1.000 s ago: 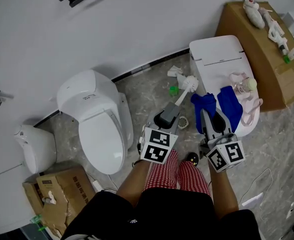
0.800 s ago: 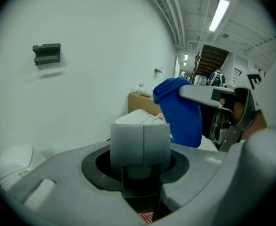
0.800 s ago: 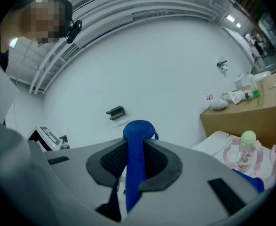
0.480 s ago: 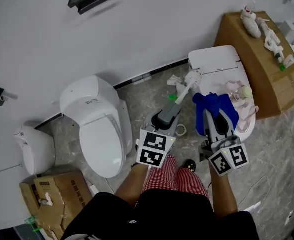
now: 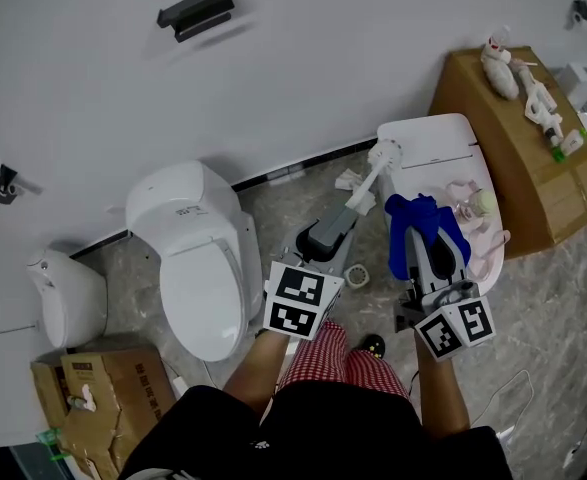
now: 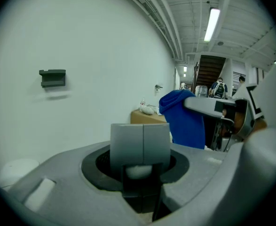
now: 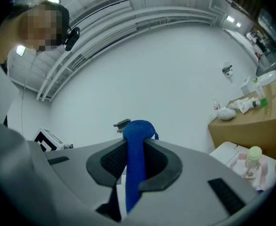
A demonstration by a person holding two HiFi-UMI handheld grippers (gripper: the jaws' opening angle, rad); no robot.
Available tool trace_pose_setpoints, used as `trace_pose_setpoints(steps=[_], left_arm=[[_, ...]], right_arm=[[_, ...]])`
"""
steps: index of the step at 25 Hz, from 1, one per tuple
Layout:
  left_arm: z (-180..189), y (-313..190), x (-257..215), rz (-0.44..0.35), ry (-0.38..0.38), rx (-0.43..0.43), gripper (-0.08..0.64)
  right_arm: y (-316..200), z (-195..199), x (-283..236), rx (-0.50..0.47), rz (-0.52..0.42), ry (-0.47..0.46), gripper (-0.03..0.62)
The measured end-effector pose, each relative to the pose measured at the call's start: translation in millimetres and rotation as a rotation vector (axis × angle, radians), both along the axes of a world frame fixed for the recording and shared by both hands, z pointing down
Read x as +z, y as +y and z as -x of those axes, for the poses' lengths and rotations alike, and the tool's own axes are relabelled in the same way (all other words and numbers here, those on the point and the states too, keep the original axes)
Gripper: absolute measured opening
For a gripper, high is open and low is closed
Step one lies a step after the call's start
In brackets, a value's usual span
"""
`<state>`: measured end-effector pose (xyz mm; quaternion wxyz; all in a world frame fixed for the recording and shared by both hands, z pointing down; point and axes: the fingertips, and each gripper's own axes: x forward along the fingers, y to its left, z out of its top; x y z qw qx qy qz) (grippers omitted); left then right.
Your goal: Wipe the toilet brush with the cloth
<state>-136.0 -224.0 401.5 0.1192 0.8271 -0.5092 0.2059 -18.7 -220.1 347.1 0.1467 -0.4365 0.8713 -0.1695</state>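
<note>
- From the left gripper view, only the grey handle end of the toilet brush [image 6: 140, 142] shows; its head is hidden behind it.
- The left gripper [image 5: 335, 232] is clamped on that handle, and the brush's long axis points away towards the wall.
- The right gripper [image 5: 431, 258], just beside it, pinches the blue cloth [image 7: 135, 154].

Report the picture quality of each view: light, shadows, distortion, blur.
Head view: even, soft light, sharp throughout; the wall bracket casts a faint shadow just beneath it. Left gripper view: fisheye with black corners, the ceiling lamp blown out, the brush handle close up and soft. Right gripper view: same fisheye bending, the cloth slightly soft up close, a mosaic patch top left.
</note>
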Motion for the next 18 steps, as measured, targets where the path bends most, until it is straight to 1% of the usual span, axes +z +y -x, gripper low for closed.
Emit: trace_pose_setpoints(steps=[7,11,18], left_arm=[[-7,1,-27,-0.047,0.018,-0.005,0.163],[-12,1,-45,-0.081,0.025,-0.002,0.163],[-19,7,-71,-0.126,0.038,0.0,0.163]], right_arm=[[0,-6,-22,-0.007,-0.035,-0.012,0.064],[1,-9,-36,-0.006,-0.065,0.001,0.064],[6,-15,-60,-0.008,-0.104,-0.029,0.064]])
